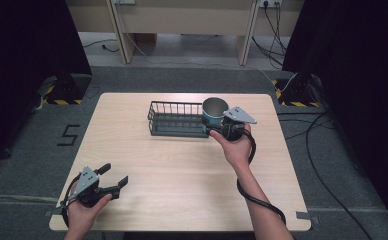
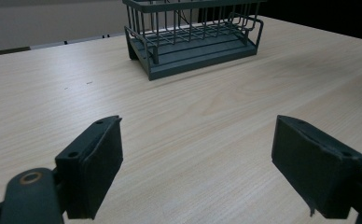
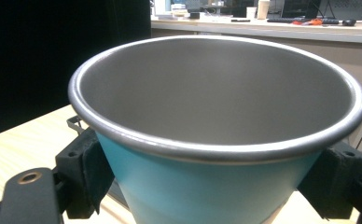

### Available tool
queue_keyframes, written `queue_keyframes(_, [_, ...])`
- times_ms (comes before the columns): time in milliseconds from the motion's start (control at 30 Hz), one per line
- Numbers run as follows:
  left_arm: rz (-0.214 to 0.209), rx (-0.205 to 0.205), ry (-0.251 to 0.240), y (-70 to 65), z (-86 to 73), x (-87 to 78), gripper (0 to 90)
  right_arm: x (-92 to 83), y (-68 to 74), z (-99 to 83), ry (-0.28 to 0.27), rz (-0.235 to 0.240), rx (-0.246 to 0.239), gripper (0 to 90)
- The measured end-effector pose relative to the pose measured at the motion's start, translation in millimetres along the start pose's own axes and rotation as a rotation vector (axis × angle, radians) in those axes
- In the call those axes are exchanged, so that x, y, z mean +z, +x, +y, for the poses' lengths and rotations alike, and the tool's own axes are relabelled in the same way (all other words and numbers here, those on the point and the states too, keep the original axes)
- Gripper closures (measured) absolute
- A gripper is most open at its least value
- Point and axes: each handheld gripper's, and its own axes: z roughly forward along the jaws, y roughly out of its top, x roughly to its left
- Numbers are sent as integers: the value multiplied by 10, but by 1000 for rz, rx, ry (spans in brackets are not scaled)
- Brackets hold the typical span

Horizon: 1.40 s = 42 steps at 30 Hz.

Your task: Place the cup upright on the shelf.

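Note:
A teal cup with a bare metal inside hangs upright at the right end of a dark wire basket. My right gripper is shut on the cup; in the right gripper view its two pads press the teal wall of the cup from both sides. My left gripper rests near the table's front left corner, jaws wide apart with nothing between them. In the left gripper view the left gripper points over bare wood toward the basket.
The light wooden table has open room across its middle and front. Black cables trail from the right gripper along the person's forearm. Dark curtains and stand bases flank the table on the floor.

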Motion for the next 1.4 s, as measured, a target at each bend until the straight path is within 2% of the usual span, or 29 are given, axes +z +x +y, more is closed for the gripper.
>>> queue_keyframes(1400, [1,0,-5,7,0,-8,160,455,115,192,12,12,-1,169])
